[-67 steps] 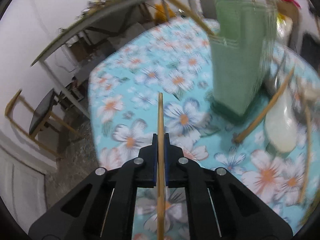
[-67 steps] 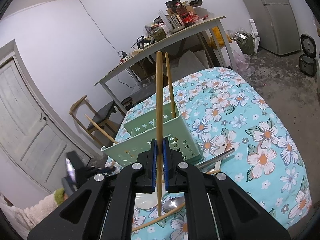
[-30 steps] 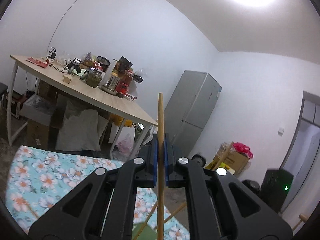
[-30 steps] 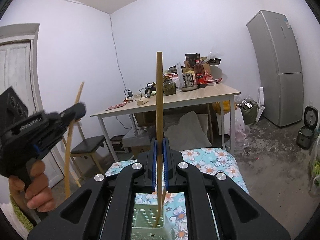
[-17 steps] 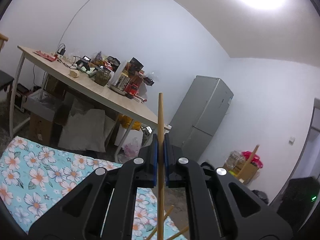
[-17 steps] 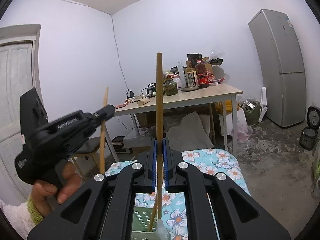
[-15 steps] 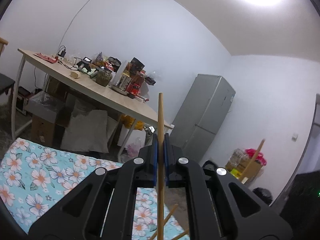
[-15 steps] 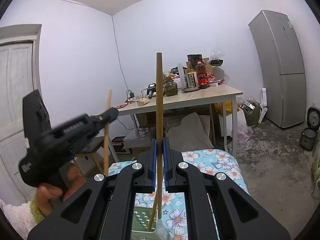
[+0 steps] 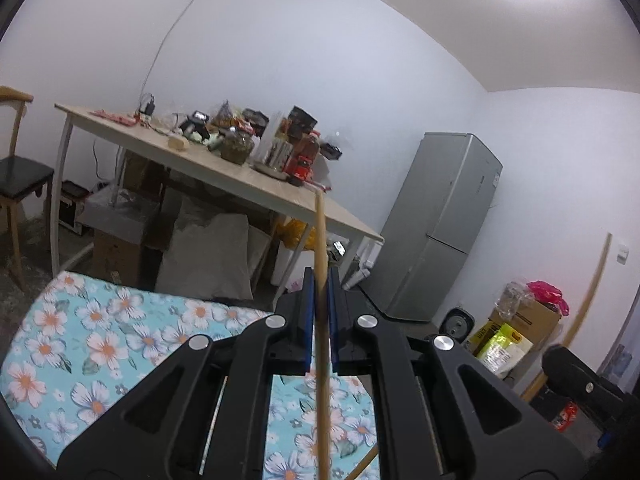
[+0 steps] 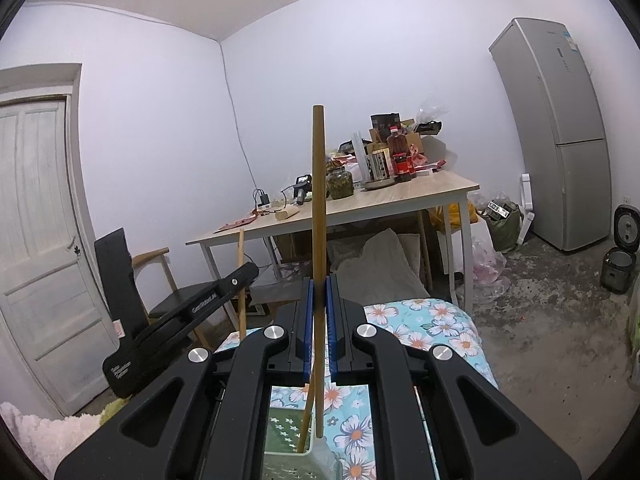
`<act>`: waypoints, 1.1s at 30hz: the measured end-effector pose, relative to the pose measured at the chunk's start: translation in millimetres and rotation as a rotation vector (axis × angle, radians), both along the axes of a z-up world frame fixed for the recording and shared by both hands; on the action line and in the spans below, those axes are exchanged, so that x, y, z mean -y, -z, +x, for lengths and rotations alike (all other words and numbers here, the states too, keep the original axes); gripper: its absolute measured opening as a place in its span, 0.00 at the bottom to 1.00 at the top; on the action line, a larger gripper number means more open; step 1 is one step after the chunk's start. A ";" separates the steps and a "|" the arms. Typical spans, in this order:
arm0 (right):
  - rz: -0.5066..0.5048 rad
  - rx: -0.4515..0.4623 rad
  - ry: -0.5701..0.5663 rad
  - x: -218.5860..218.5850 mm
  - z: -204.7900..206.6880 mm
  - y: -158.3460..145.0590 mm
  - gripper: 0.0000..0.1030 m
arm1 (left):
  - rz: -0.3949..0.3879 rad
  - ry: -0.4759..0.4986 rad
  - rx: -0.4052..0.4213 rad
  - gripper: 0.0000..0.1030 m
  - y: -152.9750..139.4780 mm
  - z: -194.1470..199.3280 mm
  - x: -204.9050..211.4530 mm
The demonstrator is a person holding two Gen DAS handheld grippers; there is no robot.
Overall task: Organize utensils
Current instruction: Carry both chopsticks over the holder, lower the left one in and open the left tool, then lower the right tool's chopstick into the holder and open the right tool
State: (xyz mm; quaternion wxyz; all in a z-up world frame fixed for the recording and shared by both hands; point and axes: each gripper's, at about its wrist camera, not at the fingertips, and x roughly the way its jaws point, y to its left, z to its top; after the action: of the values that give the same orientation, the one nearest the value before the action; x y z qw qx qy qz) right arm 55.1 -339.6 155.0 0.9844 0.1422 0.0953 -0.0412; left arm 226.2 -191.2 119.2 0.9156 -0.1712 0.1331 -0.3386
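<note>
My left gripper (image 9: 319, 280) is shut on a wooden chopstick (image 9: 321, 248) that stands upright between its blue pads. My right gripper (image 10: 319, 292) is shut on another wooden chopstick (image 10: 318, 200), upright, its lower end hanging over the green utensil basket (image 10: 288, 436). A third chopstick (image 10: 305, 420) leans inside that basket. The left gripper (image 10: 180, 316) also shows at the left of the right wrist view, low beside the basket. The right gripper's chopstick shows at the right of the left wrist view (image 9: 588, 304).
The floral tablecloth (image 9: 100, 344) covers the table below both grippers. A wooden desk (image 10: 360, 204) with jars and bottles stands behind. A grey fridge (image 10: 560, 132) is at the right, a chair (image 10: 176, 292) and a door (image 10: 36, 240) at the left.
My left gripper has dropped lower and nearer the basket with its chopstick. My right gripper holds still with its chopstick over the basket.
</note>
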 end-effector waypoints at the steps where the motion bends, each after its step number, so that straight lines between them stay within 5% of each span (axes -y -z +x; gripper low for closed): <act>1: 0.000 0.001 0.000 1.0 -0.8 0.1 0.06 | 0.007 -0.010 0.014 0.05 -1.9 -1.2 1.1; 11: 0.027 -0.001 -0.006 4.9 -5.5 2.2 0.06 | 0.118 -0.018 -0.012 0.07 9.7 -2.2 7.9; 15: 0.068 0.006 -0.032 7.8 -2.9 2.1 0.06 | 0.125 -0.007 -0.038 0.32 10.5 -9.0 -8.9; 21: 0.067 0.012 -0.070 -4.8 8.7 2.6 0.06 | 0.126 0.033 -0.041 0.49 -4.6 -34.5 -45.7; 26: 0.048 0.032 -0.095 -14.5 16.5 -2.1 0.06 | 0.137 0.079 -0.004 0.60 -19.0 -64.5 -86.4; 33: 0.001 0.007 -0.132 -27.7 41.3 13.6 0.06 | 0.199 0.012 0.003 0.66 -8.9 -88.6 -149.8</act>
State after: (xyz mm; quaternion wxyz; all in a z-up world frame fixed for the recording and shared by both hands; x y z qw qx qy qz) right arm 96.4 -312.0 141.4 0.9852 0.1363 0.1009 0.0244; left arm 137.6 -41.4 128.1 0.9263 -0.0784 0.1657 -0.3293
